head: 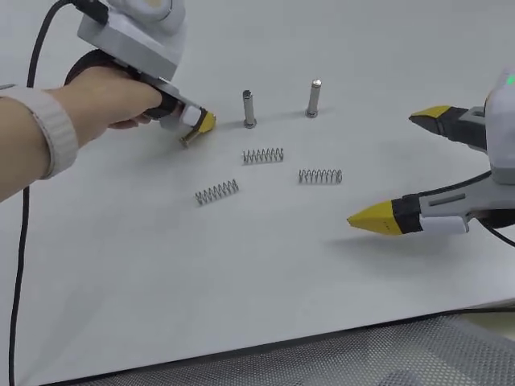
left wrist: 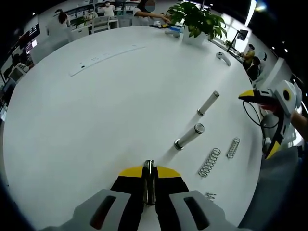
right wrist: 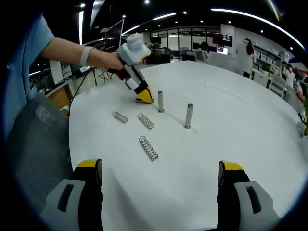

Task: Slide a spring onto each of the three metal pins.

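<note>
Two metal pins point(head: 249, 108) point(head: 313, 98) stand upright on the white table. A third pin point(left wrist: 149, 185) is clamped between the yellow jaws of my left gripper point(head: 199, 125), which tilts down to the table just left of the standing pins. Three springs point(head: 263, 155) point(head: 320, 175) point(head: 216, 191) lie loose in front of the pins. My right gripper point(head: 402, 167) hovers to the right of the springs, jaws wide open with nothing between them. In the right gripper view point(right wrist: 160, 171) the springs point(right wrist: 148, 147) and the pins point(right wrist: 188, 116) lie ahead.
The table's front edge point(head: 322, 338) runs along the bottom, with a grey mesh chair point(head: 386, 362) below it. A black cable point(head: 24, 225) hangs at the left. A potted plant point(left wrist: 199, 21) and several small items sit at the table's far side.
</note>
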{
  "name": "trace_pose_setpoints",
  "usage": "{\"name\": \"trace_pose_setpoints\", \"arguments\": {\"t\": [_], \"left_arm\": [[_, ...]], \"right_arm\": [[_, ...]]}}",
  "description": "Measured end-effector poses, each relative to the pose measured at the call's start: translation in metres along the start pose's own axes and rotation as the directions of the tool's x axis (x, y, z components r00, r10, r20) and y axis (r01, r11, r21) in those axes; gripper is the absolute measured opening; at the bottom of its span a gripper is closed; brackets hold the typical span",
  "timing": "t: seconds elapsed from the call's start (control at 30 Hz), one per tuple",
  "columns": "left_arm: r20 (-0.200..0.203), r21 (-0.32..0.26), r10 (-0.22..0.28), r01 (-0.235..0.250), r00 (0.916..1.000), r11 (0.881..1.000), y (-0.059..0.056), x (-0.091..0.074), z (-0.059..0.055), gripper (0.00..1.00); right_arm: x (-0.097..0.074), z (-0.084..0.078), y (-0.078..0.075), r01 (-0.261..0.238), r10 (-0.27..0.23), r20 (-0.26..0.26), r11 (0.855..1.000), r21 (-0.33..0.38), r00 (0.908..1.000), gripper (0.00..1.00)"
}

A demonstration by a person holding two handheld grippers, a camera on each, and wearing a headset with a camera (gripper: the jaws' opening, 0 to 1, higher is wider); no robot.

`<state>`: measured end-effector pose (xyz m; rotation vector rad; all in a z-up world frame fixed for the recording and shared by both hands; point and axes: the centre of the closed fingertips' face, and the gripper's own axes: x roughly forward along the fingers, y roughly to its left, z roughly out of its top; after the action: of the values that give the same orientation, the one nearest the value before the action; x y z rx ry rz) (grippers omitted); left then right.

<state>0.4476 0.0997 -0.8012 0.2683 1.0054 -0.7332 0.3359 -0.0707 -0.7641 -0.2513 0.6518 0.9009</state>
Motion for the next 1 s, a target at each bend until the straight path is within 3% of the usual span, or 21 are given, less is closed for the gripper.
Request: {"name": "trace_pose_setpoints", "arguments": {"t": [0.4,0.67,0.9,1.0], "left_arm": [[0.022,-0.018,-0.001,0.001,0.9998,1.000,0.000,-0.010,-0.002,0.00],[0.043,-0.030,0.004,-0.002,0.9991,1.000,0.009,-0.018,-0.001,0.00],[0.061,-0.042,0.011,-0.009,0.9981,0.999,0.002,-0.031,0.000,0.00],[0.066,-0.050,0.014,-0.011,0.9977,0.999,0.006,-0.034,0.001,0.00]], "right_arm": [[0.001,0.000,0.001,-0.003,0.003,-0.007,1.000,-0.008,1.0000,1.00],[0.003,0.002,0.003,-0.009,0.009,-0.006,1.000,-0.012,0.9999,1.00],[0.004,0.003,0.003,-0.012,0.012,-0.006,1.000,-0.014,0.9999,1.00],[0.004,0.002,0.003,-0.012,0.012,-0.006,1.000,-0.015,0.9999,1.00]]}}
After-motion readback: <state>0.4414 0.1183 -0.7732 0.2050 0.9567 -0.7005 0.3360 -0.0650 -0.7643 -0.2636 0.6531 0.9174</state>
